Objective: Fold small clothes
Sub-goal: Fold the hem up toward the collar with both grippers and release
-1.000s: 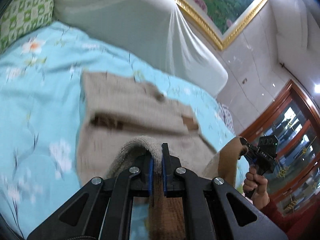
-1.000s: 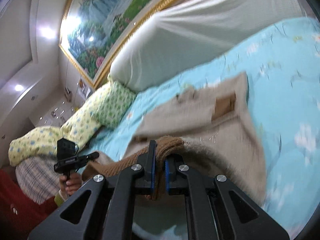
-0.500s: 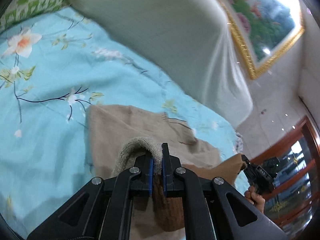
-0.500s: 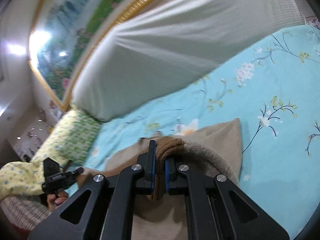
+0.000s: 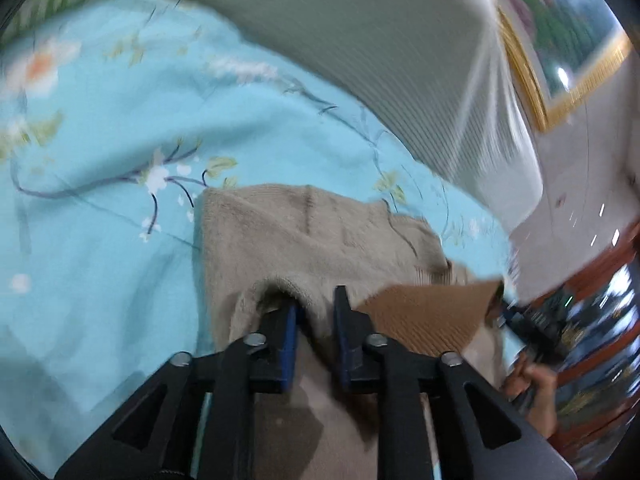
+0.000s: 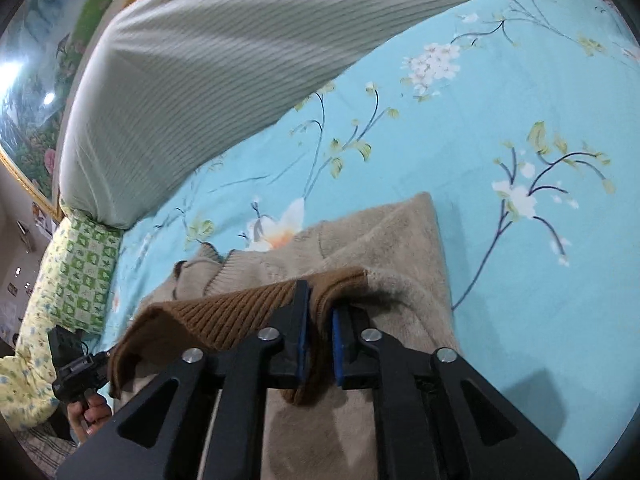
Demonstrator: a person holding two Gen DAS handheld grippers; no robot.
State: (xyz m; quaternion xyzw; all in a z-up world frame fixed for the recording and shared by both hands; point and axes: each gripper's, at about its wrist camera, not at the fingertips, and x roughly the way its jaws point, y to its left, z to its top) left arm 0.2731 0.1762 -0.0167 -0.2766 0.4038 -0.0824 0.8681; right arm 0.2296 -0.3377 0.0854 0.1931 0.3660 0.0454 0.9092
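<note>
A small soft beige knit sweater with a dark brown ribbed hem (image 6: 384, 248) lies on the light blue bed sheet w/ white flowers (image 6: 500, 112). It sits in the lower middle of both views. The top layer is folded over the bottom layer.

Left wrist view: the left gripper (image 5: 316, 320), black w/ blue pads, is at the bottom middle. Its jaws are opening. A fold of the beige edge sits between them, but there is a gap and the pads do not press on it. Sweater here (image 5: 304, 232) spreads up from the claw. The brown hem (image 5: 432, 312) runs off to the right. This view is blurry.

Right wrist view: the right gripper (image 6: 320, 316) is at the bottom middle too. Its jaws are opening. The brown hem (image 6: 240, 312) drapes down between them. The left pad is right by the knit; the right pad stands a bit apart. Can't tell if the left one still touches.

Each view shows the other gripper far off: in the left wrist view a hand (image 5: 536, 384) is at the lower right; in the right wrist view a hand (image 6: 90, 408) holds the black tool at the lower left, next to the hem end.

A big white ribbed cover (image 6: 224, 64) fills the top of the frame. A green and white check pillow (image 6: 80, 272) is at the left. A gold picture frame (image 5: 532, 92) is at the upper right in the left wrist view.
</note>
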